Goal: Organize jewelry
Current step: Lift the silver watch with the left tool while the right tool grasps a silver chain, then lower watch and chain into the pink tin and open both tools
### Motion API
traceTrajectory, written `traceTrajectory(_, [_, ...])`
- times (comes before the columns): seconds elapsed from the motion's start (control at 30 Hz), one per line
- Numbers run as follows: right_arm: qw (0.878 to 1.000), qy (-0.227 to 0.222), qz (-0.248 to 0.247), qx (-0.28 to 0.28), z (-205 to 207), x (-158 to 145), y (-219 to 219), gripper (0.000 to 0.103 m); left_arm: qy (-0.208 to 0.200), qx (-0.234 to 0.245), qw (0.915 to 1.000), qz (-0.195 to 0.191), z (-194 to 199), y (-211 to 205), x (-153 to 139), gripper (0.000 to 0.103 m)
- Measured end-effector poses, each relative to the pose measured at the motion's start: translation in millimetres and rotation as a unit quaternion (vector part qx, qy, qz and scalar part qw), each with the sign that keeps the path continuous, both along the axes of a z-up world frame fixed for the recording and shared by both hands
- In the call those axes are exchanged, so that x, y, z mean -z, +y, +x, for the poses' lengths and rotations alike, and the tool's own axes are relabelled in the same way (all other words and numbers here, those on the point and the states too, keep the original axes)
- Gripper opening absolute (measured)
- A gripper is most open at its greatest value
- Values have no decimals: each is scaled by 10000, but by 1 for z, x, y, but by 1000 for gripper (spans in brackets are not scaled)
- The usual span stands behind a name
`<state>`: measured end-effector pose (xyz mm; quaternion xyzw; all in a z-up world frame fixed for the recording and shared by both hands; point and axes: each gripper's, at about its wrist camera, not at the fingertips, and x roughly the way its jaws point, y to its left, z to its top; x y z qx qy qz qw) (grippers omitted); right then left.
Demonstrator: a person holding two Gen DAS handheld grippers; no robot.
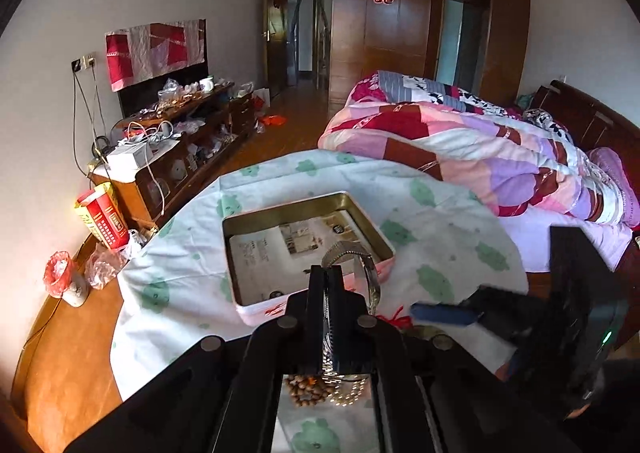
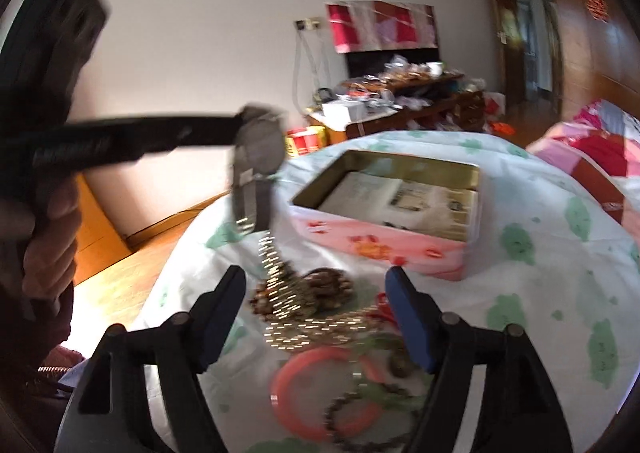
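My left gripper (image 1: 326,273) is shut on a silver metal watch (image 1: 372,277) and holds it above the near edge of an open pink tin (image 1: 288,209). Printed paper lines the tin's bottom. In the right wrist view the left gripper (image 2: 240,123) hangs the watch (image 2: 256,157) left of the tin (image 2: 380,237). My right gripper (image 2: 316,313) is open over a jewelry pile with nothing between its blue pads: brown bead bracelets (image 2: 324,289), a gold chain (image 2: 296,329), an orange bangle (image 2: 288,393) and a dark bead bracelet (image 2: 360,413).
A white cloth with green patches (image 1: 180,285) covers the round wooden table (image 1: 60,353). A red-yellow packet (image 1: 102,217) and a wrapped cup (image 1: 64,281) stand at its left edge. A bed with a patchwork quilt (image 1: 480,145) lies right; a cluttered cabinet (image 1: 180,133) is behind.
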<state>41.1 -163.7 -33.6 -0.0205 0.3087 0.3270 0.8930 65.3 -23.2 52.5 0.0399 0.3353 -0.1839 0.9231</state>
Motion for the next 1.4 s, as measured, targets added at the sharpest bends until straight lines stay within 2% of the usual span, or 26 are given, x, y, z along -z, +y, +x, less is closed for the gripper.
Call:
traceTrajectory(0.17, [9998,-171,-93,-91,3,0,19,74,-33,192,9996,-187,-8,-7,-12,1])
traceTrajectory(0.23, [9996,-235,-106,-88,7,2,24,55,17,282,9993,-259,-9,-8,-14,1])
traceTrajectory(0.27, [9998,-115,-95,-98,12,4,25,27,24,316,9992,-244,-11,-9,-14,1])
traceTrajectory(0.3, [10000,43,-66,-60,16,6,25,13,8,289,9994,-199,-11,-9,-13,1])
traceTrajectory(0.4, [9987,132,-188,463,22,10,14,9,10,89,9999,-48,-9,-3,-7,1])
traceTrajectory(0.47, [9971,252,-84,716,28,10,0,8,192,17,9997,-144,-2,4,2,1])
traceTrajectory(0.53, [9949,193,-231,963,31,6,-7,7,219,-58,9996,-153,0,6,8,1])
traceTrajectory(0.67, [9927,82,-303,1166,29,-2,-10,7,210,-97,9997,-89,-1,2,16,1])
traceTrajectory(0.73, [9932,-134,-270,1126,22,-9,-8,7,354,17,9991,-246,1,-1,24,1])
traceTrajectory(0.8, [9962,-306,-121,811,11,-17,0,7,479,152,9985,-220,2,-10,33,1])
traceTrajectory(0.87, [9949,-420,-255,885,7,-20,5,7,536,255,9981,-156,0,-18,39,1])
traceTrajectory(1.0, [9936,-187,-36,1110,22,-13,-14,7,578,230,9980,113,-1,-18,51,1])
traceTrajectory(1.1, [9925,-204,8,1209,21,-15,-23,7,634,134,9978,105,3,-7,56,1])
traceTrajectory(1.17, [9898,-138,44,1415,27,-14,-32,6,690,199,9974,-68,2,-1,53,2])
traceTrajectory(1.23, [9890,-36,-35,1480,30,-9,-34,6,562,160,9983,-33,-2,0,48,2])
traceTrajectory(1.33, [9913,21,-67,1315,28,-5,-25,6,638,265,9972,-299,2,-3,45,1])
traceTrajectory(1.4, [9948,-45,18,1012,20,-9,-13,6,626,379,9973,-112,-1,-17,51,0])
